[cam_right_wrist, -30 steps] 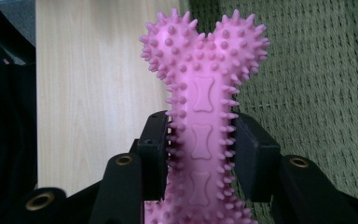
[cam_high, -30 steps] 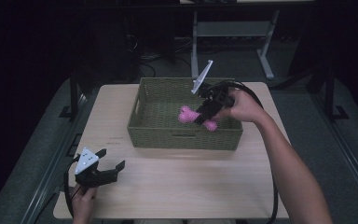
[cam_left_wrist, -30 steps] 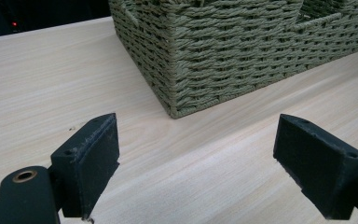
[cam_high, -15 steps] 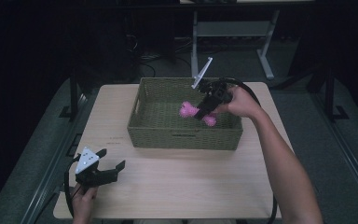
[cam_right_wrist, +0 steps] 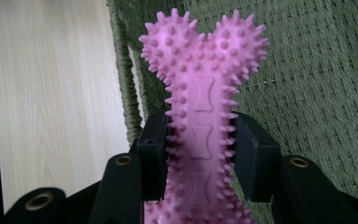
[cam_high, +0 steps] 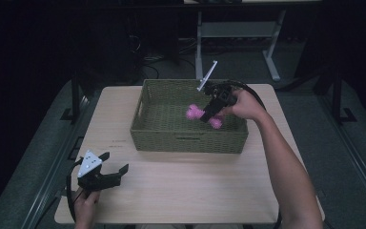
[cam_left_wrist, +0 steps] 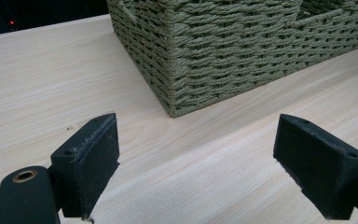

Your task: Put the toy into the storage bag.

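Note:
A pink spiky bone-shaped toy (cam_high: 196, 113) hangs over the inside of the green woven basket (cam_high: 143, 119), toward its right half. My right gripper (cam_high: 208, 115) is shut on the toy's shaft. In the right gripper view the toy (cam_right_wrist: 204, 93) stands between both pads (cam_right_wrist: 153, 158), its knobbed end pointing away over the basket floor (cam_right_wrist: 317, 84). My left gripper (cam_high: 115, 164) rests open near the table's front left corner, held by a hand. In the left gripper view its jaws stand wide apart with nothing between them, facing a corner of the basket (cam_left_wrist: 214, 51).
The light wooden table (cam_high: 190, 191) has bare surface in front of the basket. Beyond the far edge stands a white-legged desk frame (cam_high: 271, 67) on the dark floor. The right forearm (cam_high: 286, 162) crosses the table's right side.
My right gripper has carried the pink toy lower and a little farther into the basket. The left gripper has stayed where it was.

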{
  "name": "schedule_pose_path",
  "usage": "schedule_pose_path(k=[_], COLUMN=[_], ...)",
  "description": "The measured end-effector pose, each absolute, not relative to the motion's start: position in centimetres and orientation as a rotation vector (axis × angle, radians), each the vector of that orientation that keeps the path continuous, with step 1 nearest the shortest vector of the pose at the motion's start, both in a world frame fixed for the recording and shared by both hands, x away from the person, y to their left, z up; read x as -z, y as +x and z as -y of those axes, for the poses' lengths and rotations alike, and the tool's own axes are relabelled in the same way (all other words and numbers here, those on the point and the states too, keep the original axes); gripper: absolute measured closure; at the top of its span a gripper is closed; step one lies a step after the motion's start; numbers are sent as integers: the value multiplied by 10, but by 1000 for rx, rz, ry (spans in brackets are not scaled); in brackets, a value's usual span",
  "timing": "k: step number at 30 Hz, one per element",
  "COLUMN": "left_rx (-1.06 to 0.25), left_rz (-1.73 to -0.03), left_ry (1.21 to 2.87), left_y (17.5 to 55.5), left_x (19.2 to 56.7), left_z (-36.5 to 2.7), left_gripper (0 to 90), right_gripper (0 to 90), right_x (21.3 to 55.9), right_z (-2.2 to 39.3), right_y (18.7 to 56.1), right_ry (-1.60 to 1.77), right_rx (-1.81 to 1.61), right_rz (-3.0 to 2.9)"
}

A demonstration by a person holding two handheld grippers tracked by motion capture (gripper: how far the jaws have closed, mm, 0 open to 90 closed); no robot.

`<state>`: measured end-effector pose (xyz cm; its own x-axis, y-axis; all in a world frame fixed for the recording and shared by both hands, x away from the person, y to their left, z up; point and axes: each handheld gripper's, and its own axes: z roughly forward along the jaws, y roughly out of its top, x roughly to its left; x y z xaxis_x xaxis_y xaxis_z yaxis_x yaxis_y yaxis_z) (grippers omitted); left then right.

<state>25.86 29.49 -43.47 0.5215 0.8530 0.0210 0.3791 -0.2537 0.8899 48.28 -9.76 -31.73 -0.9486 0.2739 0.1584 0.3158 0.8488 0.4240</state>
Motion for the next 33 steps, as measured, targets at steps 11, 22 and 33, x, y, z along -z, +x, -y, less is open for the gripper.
schedule_pose_path(k=[11, 22, 33], left_rx=[-650, -651, -646], left_rz=[-1026, -1023, -1020], left_ry=[1840, 1838, 1840], left_y=[259, 258, 258], left_x=[434, 434, 434], left_z=[-297, -297, -296], left_gripper=[139, 138, 138], right_gripper=[582, 582, 581], right_x=[335, 343, 355], right_z=[99, 99, 102], right_y=[489, 490, 491], right_ry=[-502, -506, -529], right_rx=[678, 682, 646], right_rz=[2902, 2893, 2894])
